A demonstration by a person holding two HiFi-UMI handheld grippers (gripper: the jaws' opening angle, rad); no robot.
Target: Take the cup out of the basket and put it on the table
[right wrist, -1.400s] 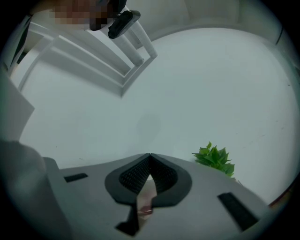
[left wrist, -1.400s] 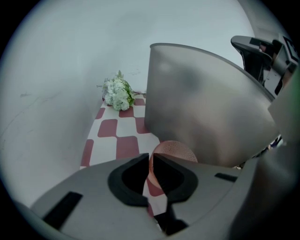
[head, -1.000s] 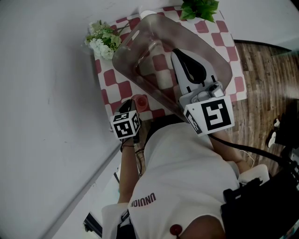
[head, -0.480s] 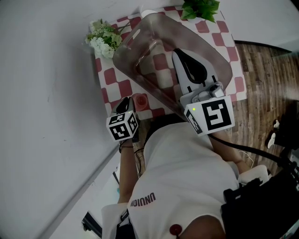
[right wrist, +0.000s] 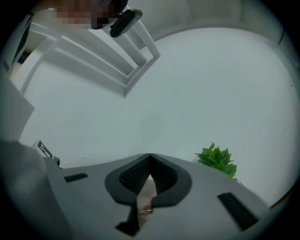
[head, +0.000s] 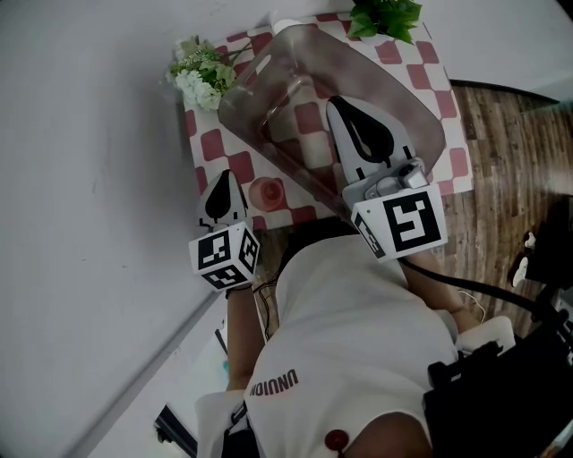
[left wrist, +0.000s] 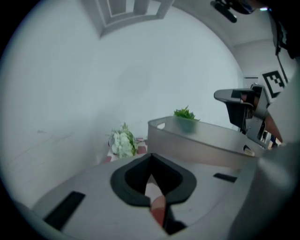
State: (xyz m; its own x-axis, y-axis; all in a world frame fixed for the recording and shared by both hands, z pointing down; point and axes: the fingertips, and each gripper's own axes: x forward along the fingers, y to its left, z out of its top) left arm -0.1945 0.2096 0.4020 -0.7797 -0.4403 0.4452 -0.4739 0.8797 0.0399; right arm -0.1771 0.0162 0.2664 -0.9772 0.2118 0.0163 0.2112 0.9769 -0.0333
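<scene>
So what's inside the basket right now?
Through the basket's clear walls only the checked cloth shows. The cup stands outside, on that cloth. The right gripper covers the basket's near part, so that stays unseen.

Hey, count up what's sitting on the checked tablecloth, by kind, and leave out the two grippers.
Translucent grey plastic basket: 1
Small pink cup: 1
Plants: 2 (white flower bunch, green leafy plant)
Total: 4
</scene>
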